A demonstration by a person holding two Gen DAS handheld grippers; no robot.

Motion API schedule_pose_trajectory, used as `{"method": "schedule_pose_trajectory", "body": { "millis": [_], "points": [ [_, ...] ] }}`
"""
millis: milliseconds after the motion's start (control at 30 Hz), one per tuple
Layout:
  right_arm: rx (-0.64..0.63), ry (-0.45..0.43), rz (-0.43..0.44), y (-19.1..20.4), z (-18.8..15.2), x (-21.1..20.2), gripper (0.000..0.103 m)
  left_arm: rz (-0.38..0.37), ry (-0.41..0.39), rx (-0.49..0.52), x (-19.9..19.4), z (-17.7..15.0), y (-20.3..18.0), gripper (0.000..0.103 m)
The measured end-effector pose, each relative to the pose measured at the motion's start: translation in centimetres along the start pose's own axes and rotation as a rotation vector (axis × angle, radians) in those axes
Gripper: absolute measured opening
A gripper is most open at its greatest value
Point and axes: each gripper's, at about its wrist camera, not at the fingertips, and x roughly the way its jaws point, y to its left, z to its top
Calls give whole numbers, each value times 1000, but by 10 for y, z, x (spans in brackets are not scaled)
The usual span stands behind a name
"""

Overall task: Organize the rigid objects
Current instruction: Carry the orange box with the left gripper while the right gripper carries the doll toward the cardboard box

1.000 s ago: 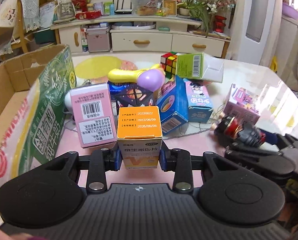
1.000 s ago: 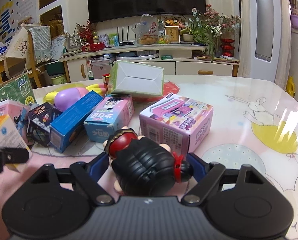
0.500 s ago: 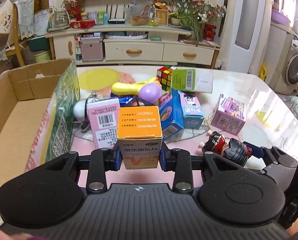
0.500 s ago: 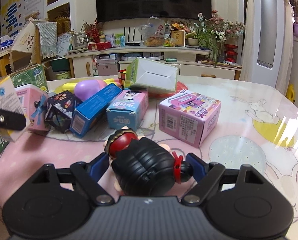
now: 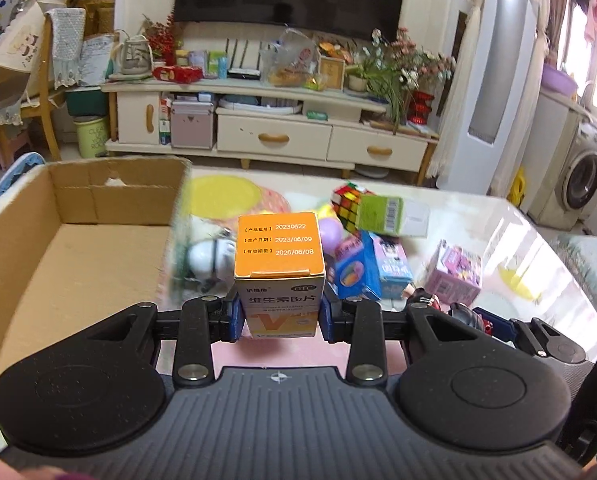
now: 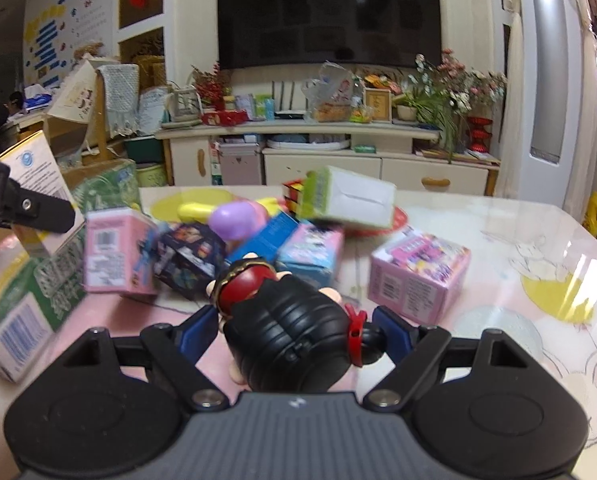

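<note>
My left gripper [image 5: 280, 316] is shut on an orange-topped medicine box [image 5: 278, 264] and holds it upright above the pink table, just right of an open cardboard box [image 5: 70, 248]. That box's brown inside shows bare. In the right wrist view, my right gripper [image 6: 294, 330] is shut on a black-haired doll figure [image 6: 282, 340] with a red headpiece, lifted off the table. The left gripper's finger [image 6: 26, 208] and the medicine box [image 6: 34, 172] appear at the far left of that view. The doll [image 5: 458, 312] also peeks in at the lower right of the left wrist view.
A heap lies mid-table: a pink barcode box [image 6: 114, 256], a dark box [image 6: 190, 256], blue boxes [image 6: 310, 252], a purple and yellow toy [image 6: 234, 216], a Rubik's cube [image 5: 348, 204], a green-white carton [image 6: 346, 200]. A pink toy box [image 6: 418, 276] stands apart on the right. The cardboard box's green printed wall [image 6: 58, 280] is at left.
Both grippers rose and drifted left with their loads. The cardboard box's inside fills more of the left wrist view, and the heap on the table has dropped farther away.
</note>
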Motion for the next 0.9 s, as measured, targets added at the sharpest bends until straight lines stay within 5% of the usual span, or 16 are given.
{"method": "schedule_pose_trajectory", "body": {
  "millis": [600, 900],
  "points": [
    [-109, -118, 234, 121, 63, -17, 84, 231, 33, -247, 8, 9, 112, 43],
    [-214, -90, 336, 177, 63, -6, 84, 309, 74, -351, 8, 12, 143, 43]
  ]
}}
